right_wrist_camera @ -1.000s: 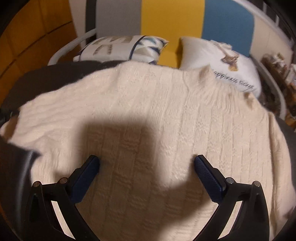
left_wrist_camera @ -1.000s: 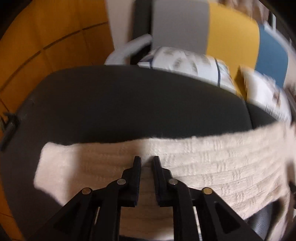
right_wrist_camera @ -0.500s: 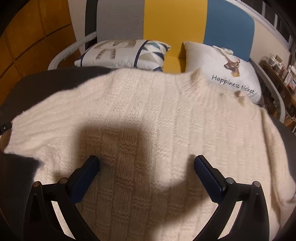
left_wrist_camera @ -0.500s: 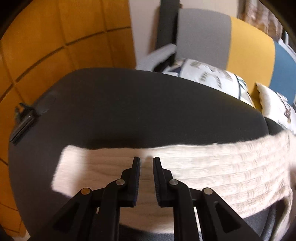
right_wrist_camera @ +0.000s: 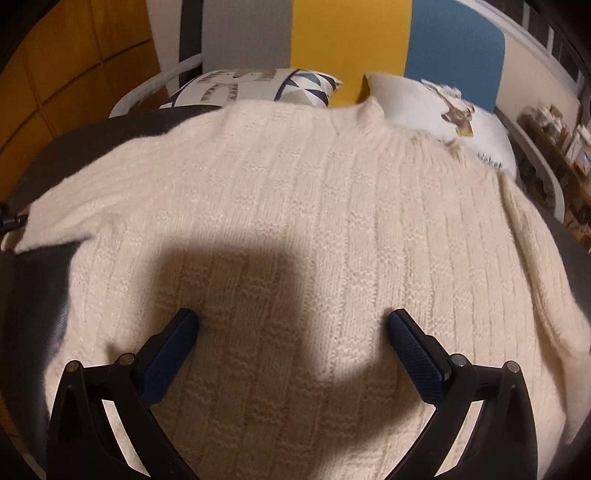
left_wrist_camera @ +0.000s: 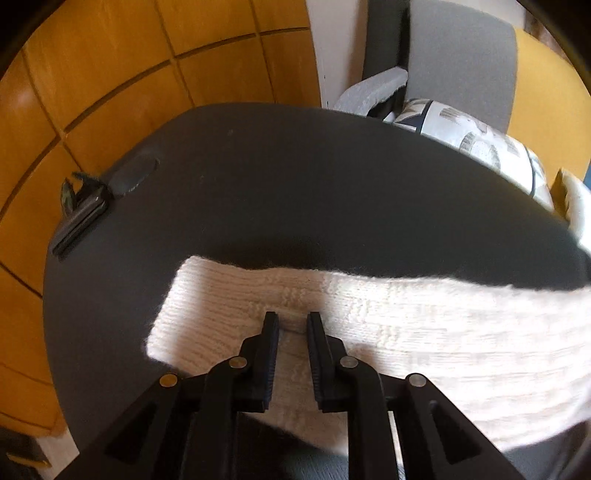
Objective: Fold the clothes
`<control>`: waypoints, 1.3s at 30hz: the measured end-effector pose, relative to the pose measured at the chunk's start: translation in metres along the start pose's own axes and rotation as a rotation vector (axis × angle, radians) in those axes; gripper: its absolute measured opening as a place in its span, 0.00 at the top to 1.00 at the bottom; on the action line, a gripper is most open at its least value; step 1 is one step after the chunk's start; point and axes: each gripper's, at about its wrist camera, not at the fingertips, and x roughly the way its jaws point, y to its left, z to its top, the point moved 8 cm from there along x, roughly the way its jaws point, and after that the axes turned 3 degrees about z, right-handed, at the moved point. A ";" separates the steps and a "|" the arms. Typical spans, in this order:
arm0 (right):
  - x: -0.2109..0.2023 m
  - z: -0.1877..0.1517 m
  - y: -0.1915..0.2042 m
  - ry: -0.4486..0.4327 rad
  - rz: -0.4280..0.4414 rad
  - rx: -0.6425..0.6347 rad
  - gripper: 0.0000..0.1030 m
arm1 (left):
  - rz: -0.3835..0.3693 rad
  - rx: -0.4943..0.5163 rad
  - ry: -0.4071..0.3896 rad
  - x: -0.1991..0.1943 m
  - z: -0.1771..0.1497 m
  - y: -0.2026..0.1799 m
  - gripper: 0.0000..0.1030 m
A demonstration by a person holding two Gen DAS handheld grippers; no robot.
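Note:
A cream knitted sweater [right_wrist_camera: 314, 221] lies spread on the dark round table [left_wrist_camera: 295, 177], collar at the far side. Its left sleeve [left_wrist_camera: 406, 325] stretches across the left wrist view and hangs a little above the tabletop, casting a shadow. My left gripper [left_wrist_camera: 291, 321] is shut on that sleeve close to the cuff, with a fold of knit pinched between the narrow jaws. The cuff end [left_wrist_camera: 184, 314] sticks out to the left of the fingers. My right gripper [right_wrist_camera: 293, 321] hovers over the sweater's body with its blue pads wide open and nothing between them.
A black clamp [left_wrist_camera: 81, 218] grips the table's left edge. Behind the table stands a bench with grey, yellow and blue back panels [right_wrist_camera: 351, 33] and two printed cushions [right_wrist_camera: 251, 85] [right_wrist_camera: 443, 107]. Orange wall panels [left_wrist_camera: 110, 74] rise at the left. Cluttered shelves [right_wrist_camera: 554, 133] are at the far right.
The left gripper, still pinching the sleeve, has shifted across the table and rolled, so the cuff sits nearer the jaws. The right gripper has drifted slightly over the sweater, still open.

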 end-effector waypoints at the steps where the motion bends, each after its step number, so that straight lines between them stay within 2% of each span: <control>1: -0.006 -0.002 -0.001 -0.005 0.011 0.009 0.00 | -0.033 0.005 -0.033 -0.012 0.000 -0.005 0.84; 3: -0.022 -0.008 -0.001 -0.032 0.024 0.008 0.00 | -0.084 0.056 -0.084 -0.037 -0.010 -0.024 0.84; 6: -0.033 -0.028 0.001 -0.017 0.032 0.001 0.00 | -0.166 0.161 -0.096 -0.059 -0.033 -0.066 0.84; 8: -0.034 -0.044 0.002 -0.001 0.022 0.004 0.00 | -0.165 0.219 -0.080 -0.063 -0.050 -0.092 0.84; 10: -0.033 -0.061 0.001 0.015 0.007 0.015 0.00 | -0.150 0.195 -0.039 -0.057 -0.058 -0.103 0.84; 11: -0.034 -0.064 0.000 -0.009 0.004 0.024 0.00 | -0.143 0.181 -0.018 -0.053 -0.061 -0.108 0.84; 13: -0.034 -0.065 0.000 -0.025 -0.001 0.025 0.00 | -0.150 0.146 -0.034 -0.050 -0.054 -0.109 0.84; 15: -0.034 -0.066 0.000 -0.037 -0.005 0.024 0.00 | -0.122 0.153 -0.092 -0.053 -0.039 -0.103 0.84; 18: -0.033 -0.065 0.001 -0.043 -0.012 0.026 0.00 | -0.051 0.131 -0.094 -0.036 -0.010 -0.076 0.84; 20: -0.033 -0.065 0.002 -0.044 -0.026 0.034 0.00 | 0.013 0.101 -0.056 -0.020 -0.005 -0.052 0.84; 22: -0.032 -0.066 0.003 -0.045 -0.040 0.046 0.00 | 0.087 0.043 0.035 0.008 -0.007 -0.015 0.84; 25: -0.031 -0.067 0.005 -0.039 -0.063 0.065 0.00 | 0.032 -0.071 0.076 0.026 -0.009 0.017 0.82; 27: -0.030 -0.066 0.006 -0.043 -0.071 0.071 0.00 | 0.004 -0.098 0.082 0.026 -0.009 0.023 0.82; 30: -0.028 -0.063 0.007 -0.051 -0.080 0.083 0.00 | 0.032 -0.087 0.099 0.030 -0.007 0.021 0.82; 33: -0.027 -0.060 0.010 -0.052 -0.081 0.089 0.00 | 0.071 -0.138 0.137 0.014 -0.006 0.022 0.83; 34: -0.027 -0.059 0.009 -0.052 -0.070 0.094 0.00 | 0.041 -0.167 0.117 0.001 -0.005 0.019 0.83; 36: -0.032 -0.060 0.007 -0.043 -0.039 0.098 0.00 | -0.079 -0.166 0.061 -0.037 -0.023 0.003 0.83; 39: -0.048 -0.063 -0.003 -0.041 -0.027 0.093 0.00 | -0.295 -0.071 0.050 -0.089 -0.060 -0.058 0.83</control>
